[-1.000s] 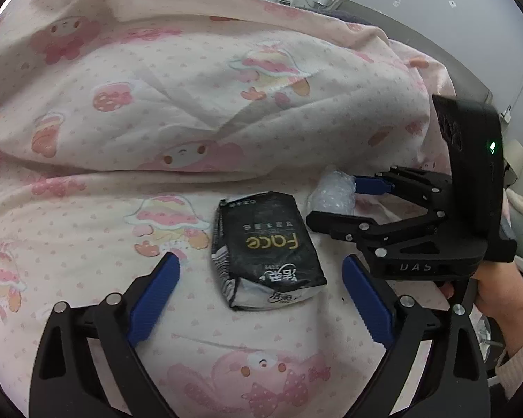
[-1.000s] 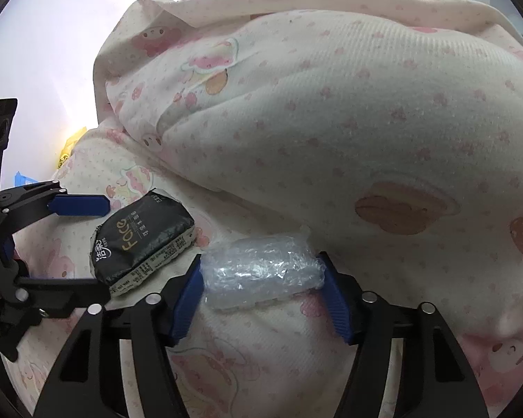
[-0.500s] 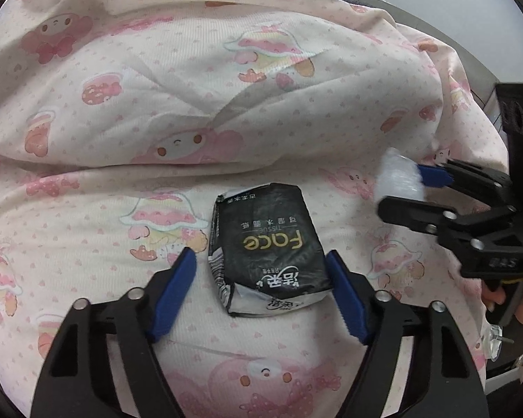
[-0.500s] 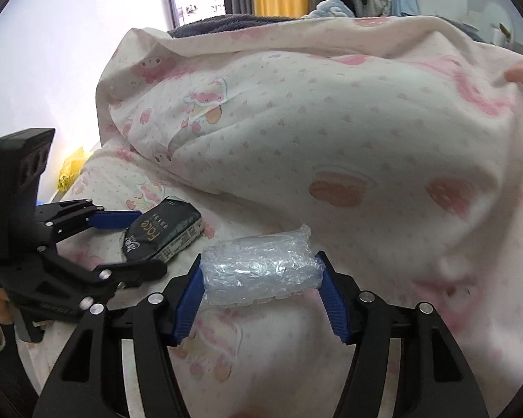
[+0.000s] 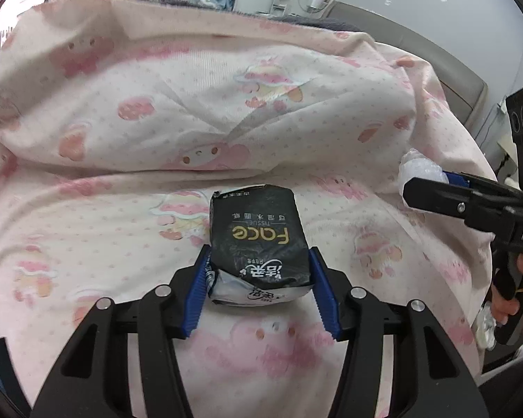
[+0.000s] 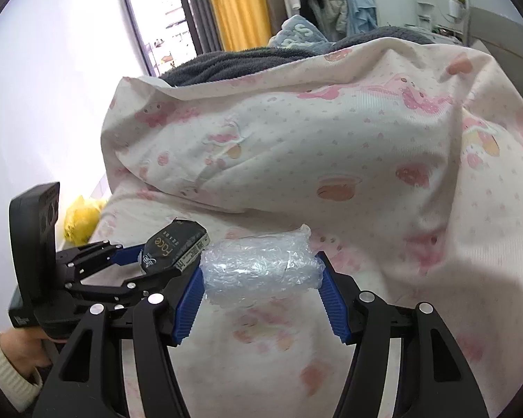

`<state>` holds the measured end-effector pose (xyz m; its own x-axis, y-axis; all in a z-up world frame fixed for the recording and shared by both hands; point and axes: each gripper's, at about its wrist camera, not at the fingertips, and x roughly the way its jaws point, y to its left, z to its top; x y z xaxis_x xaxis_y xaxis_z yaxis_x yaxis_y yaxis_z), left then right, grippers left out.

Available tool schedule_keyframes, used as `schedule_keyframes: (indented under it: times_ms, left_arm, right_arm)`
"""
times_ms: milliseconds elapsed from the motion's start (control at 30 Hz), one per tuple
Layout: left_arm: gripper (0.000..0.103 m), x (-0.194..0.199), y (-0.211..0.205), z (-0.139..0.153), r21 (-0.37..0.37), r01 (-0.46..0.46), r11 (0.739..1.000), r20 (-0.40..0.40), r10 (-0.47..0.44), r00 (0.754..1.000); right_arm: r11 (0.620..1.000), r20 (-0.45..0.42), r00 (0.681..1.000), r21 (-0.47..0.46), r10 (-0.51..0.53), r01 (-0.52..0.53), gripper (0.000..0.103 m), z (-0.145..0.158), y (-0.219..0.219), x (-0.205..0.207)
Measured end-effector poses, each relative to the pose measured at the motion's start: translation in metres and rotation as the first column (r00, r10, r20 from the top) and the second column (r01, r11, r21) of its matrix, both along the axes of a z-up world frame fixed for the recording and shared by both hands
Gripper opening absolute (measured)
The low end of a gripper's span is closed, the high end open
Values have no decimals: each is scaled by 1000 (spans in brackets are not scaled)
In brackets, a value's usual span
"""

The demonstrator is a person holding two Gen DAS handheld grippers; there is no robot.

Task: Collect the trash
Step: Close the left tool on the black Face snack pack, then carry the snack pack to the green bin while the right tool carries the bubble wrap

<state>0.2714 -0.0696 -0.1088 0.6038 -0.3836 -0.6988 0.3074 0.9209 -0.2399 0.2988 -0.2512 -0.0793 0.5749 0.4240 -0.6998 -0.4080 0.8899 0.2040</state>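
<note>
A black tissue pack [image 5: 259,240] marked "Face" sits between my left gripper's [image 5: 259,278] blue pads, which press on its sides; the gripper is shut on it and holds it over the pink bedding. It also shows in the right wrist view [image 6: 172,245], in the left gripper [image 6: 136,257]. My right gripper [image 6: 263,287] is shut on a clear crumpled bubble-wrap wad [image 6: 261,268], held above the bed. In the left wrist view the right gripper [image 5: 432,184] is at the right edge with the wad [image 5: 418,170] at its tip.
A pink cartoon-print duvet [image 5: 209,104] is heaped on the bed behind both grippers. A grey blanket [image 6: 247,59] lies beyond it. A yellow bag [image 6: 82,219] sits by the wall at the left. A grey headboard [image 5: 436,55] stands at the far right.
My left gripper closed on the tissue pack and lifted it off the bed. My right gripper rose and drew away to the right with the bubble-wrap wad.
</note>
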Motion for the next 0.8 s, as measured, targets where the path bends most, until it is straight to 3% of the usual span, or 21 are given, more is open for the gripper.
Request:
schedule_keyframes:
  times_ms: [433,800]
  left_arm:
    - [57,-49,48,24,76,15,997,76,-21,997]
    - [57,-72,115,26,92,-75,993,73,68,995]
  right_arm:
    - [998,27,998,31,-57,56,62,27,46,-47]
    - [999,45,999,39,-30,28,62,36,103,-72]
